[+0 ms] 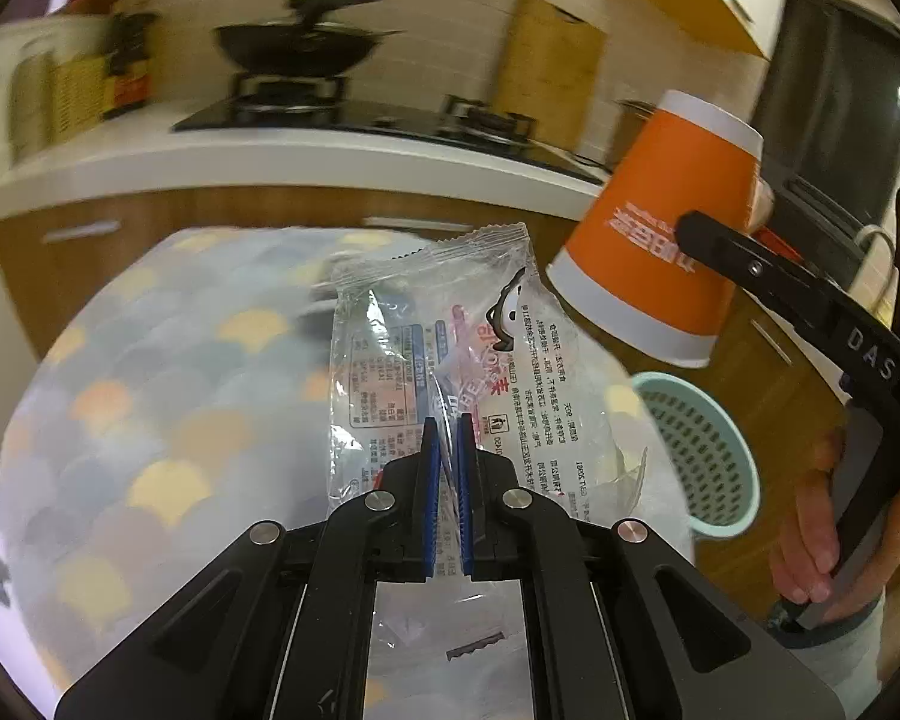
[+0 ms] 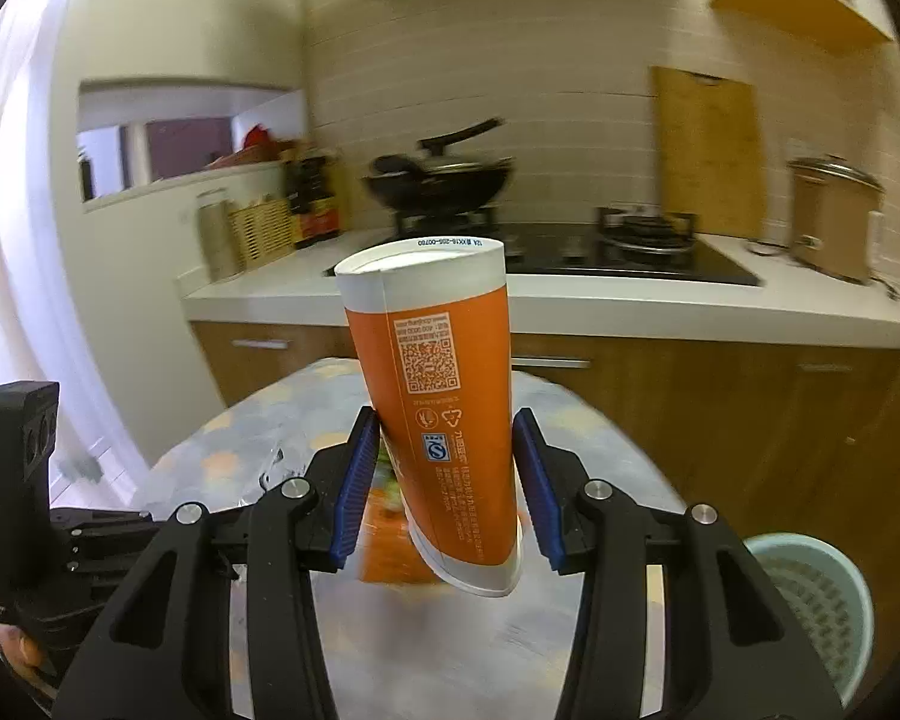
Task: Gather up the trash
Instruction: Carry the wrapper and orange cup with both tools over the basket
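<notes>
My left gripper [image 1: 448, 420] is shut on a clear plastic snack wrapper [image 1: 450, 324] with printed text, which stands up from the jaws above the table. My right gripper [image 2: 447, 420] is shut on an orange and white paper cup [image 2: 444, 372], bottom up and tilted, with the blue pads [image 2: 354, 474] pressing on both its sides. In the left wrist view the same cup [image 1: 660, 228] hangs at the upper right, off the table, with one black finger [image 1: 750, 267] across it. A teal slotted bin [image 1: 708, 462] stands on the floor right of the table, below the cup.
The round table [image 1: 150, 420] has a scale-patterned cloth. A blurred orange packet [image 2: 390, 546] lies on it under the cup. The bin [image 2: 822, 606] is at the lower right. Behind runs a white counter [image 2: 630, 300] with a hob and a wok [image 2: 438, 180]. A hand [image 1: 810, 540] holds the right gripper's handle.
</notes>
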Action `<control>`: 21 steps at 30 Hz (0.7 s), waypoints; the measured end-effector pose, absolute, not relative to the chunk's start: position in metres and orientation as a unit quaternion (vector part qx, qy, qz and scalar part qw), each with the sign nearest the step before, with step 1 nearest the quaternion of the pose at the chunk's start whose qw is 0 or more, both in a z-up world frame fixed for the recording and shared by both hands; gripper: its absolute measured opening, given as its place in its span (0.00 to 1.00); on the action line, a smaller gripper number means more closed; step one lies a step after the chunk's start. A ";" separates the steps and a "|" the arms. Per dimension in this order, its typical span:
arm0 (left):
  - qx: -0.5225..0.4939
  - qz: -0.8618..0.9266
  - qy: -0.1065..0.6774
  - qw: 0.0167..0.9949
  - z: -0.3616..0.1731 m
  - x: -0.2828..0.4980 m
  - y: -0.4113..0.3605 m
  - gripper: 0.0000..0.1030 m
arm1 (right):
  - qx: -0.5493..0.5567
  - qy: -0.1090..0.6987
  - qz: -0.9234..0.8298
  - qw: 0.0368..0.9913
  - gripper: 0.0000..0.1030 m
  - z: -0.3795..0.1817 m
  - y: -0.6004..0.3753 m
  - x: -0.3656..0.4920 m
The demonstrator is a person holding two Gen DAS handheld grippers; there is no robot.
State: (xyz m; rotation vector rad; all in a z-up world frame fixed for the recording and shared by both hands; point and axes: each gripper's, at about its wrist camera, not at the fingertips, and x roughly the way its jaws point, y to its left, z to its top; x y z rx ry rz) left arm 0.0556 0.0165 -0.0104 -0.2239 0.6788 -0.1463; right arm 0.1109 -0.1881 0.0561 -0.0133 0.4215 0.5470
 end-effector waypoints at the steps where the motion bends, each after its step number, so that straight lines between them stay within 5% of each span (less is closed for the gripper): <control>1: -0.105 -0.082 0.331 0.934 -0.008 0.060 0.005 0.03 | -0.005 0.205 0.259 0.944 0.41 0.056 -0.198 0.110; 21: -0.035 -0.220 0.362 0.905 -0.025 0.128 -0.186 0.03 | 0.105 0.243 0.076 0.961 0.41 0.007 -0.414 0.111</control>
